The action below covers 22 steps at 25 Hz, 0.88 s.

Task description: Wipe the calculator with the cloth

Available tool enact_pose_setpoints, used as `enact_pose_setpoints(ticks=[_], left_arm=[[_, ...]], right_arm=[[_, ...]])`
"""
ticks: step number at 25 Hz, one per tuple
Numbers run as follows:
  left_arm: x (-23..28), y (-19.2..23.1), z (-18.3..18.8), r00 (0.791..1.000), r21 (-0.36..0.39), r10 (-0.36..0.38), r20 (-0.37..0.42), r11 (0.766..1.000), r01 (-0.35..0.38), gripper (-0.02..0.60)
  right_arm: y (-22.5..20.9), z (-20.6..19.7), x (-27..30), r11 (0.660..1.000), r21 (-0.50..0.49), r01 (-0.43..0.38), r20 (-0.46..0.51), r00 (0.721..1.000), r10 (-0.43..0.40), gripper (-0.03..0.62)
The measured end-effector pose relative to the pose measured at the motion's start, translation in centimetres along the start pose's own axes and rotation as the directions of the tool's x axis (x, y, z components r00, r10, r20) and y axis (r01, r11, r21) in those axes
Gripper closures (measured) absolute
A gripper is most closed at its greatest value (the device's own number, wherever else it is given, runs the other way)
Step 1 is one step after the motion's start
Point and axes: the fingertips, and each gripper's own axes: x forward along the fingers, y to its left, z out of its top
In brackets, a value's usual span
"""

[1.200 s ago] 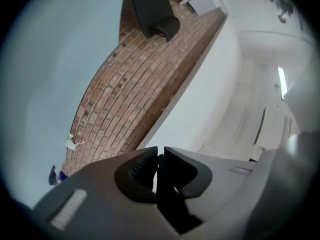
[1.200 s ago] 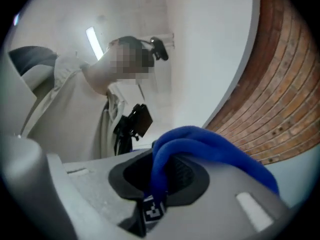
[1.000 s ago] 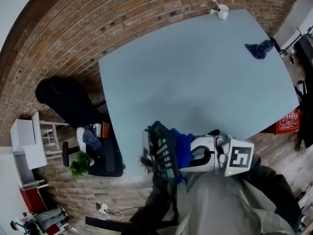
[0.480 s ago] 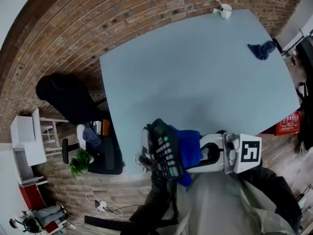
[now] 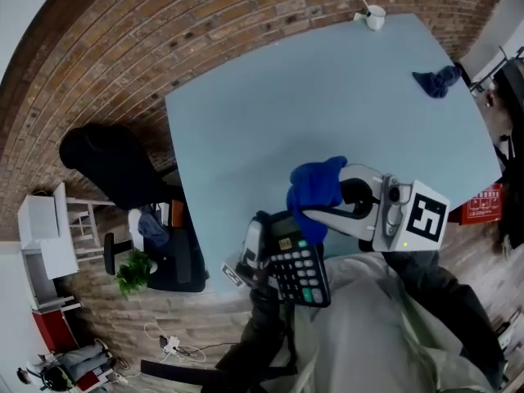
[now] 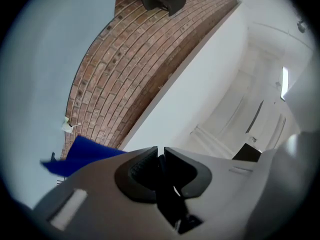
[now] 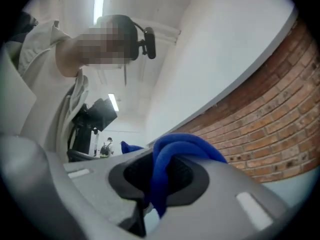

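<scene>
A: Quick one. Where's the calculator (image 5: 296, 267)?
B: Head view, 6 o'clock, just off the near edge of the bench (image 5: 270, 113), above the person's lap (image 5: 368, 334). The keys face up at the camera. The left gripper (image 6: 159, 156) has it by the 9 o'clock edge, with its fingers (image 6: 136, 166) narrow and clamped on the dark slab that shows edge-on between them.
A: Why is it held up and not lying on the bench?
B: My read: it's lifted and tilted so the key face is open to the other hand. Gripping one side leaves the rest free to wipe.
A: Cloth (image 5: 316, 188)?
B: Bright blue, bunched, in the right gripper (image 7: 160, 176). Its fingers (image 7: 187, 178) pinch a fold and the rest loops out over the tips. It sits at 12 to 1 o'clock of the calculator, lower fold at the screen end. Touching or just above, can't tell.
A: Why bunched?
B: Probably to put a padded wad ahead of the fingers, so cloth meets the keys, not plastic.
A: Containers?
B: One. A white cup (image 5: 374, 18) at the bench's far edge, 1 o'clock. A thin stick, maybe a spoon, leans out of it. Anything else inside is too small to tell.
A: Other stuff?
B: A second cloth (image 5: 435, 81), darker blue, crumpled at the bench's 2 o'clock corner, well apart from both grippers. Not in play, I'd say.
</scene>
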Motion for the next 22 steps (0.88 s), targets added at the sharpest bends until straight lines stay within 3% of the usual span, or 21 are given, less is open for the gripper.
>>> enact_pose_setpoints(ticks=[2, 4, 6, 8, 10, 13, 17, 18, 20, 22], left_arm=[[-0.1, -0.1, 0.1, 1.0, 0.017, 0.001, 0.003, 1.0, -0.001, 0.535], [-0.4, -0.3, 1.1, 1.0, 0.046, 0.008, 0.03, 0.999, -0.009, 0.534], [-0.9, -0.3, 2.7, 0.996, 0.09, 0.047, 0.073, 0.994, -0.054, 0.534], [-1.5, -0.2, 4.3, 0.989, 0.141, 0.097, 0.11, 0.984, -0.112, 0.534], [-1.7, -0.4, 5.5, 0.984, 0.193, 0.127, 0.127, 0.97, -0.15, 0.534], [-1.6, -0.9, 6.2, 0.981, 0.275, 0.149, 0.126, 0.945, -0.179, 0.535], [-0.9, -0.4, 4.1, 0.974, 0.37, 0.222, 0.044, 0.902, -0.222, 0.535], [-0.7, -0.1, 3.7, 0.967, 0.395, 0.25, 0.037, 0.886, -0.244, 0.535], [-0.4, 0.5, 3.0, 0.947, 0.482, 0.319, 0.031, 0.826, -0.294, 0.535], [-0.4, 1.1, 2.6, 0.911, 0.617, 0.413, 0.024, 0.71, -0.338, 0.535]], right_arm=[[0.0, 0.3, 0.4, 0.999, 0.05, -0.009, 0.033, 0.999, 0.007, 0.534], [1.8, 0.3, 0.3, 0.991, 0.091, -0.098, 0.039, 0.995, 0.094, 0.536], [4.6, -0.2, -0.2, 0.975, 0.089, -0.201, -0.013, 0.979, 0.203, 0.534], [7.4, -1.0, -0.8, 0.964, 0.026, -0.266, -0.136, 0.954, 0.267, 0.534], [8.4, -1.7, -1.0, 0.954, -0.144, -0.264, -0.293, 0.932, 0.214, 0.534], [6.7, -2.2, -0.7, 0.889, -0.383, -0.249, -0.437, 0.897, 0.063, 0.534], [4.1, -1.6, -0.5, 0.893, -0.422, -0.159, -0.417, 0.908, -0.036, 0.534], [3.8, -1.9, -0.2, 0.894, -0.426, -0.139, -0.428, 0.902, -0.063, 0.534], [3.2, -4.1, 0.9, 0.868, -0.474, -0.146, -0.525, 0.838, -0.146, 0.534], [3.4, -7.3, 2.0, 0.835, -0.507, -0.215, -0.632, 0.751, -0.19, 0.534]])
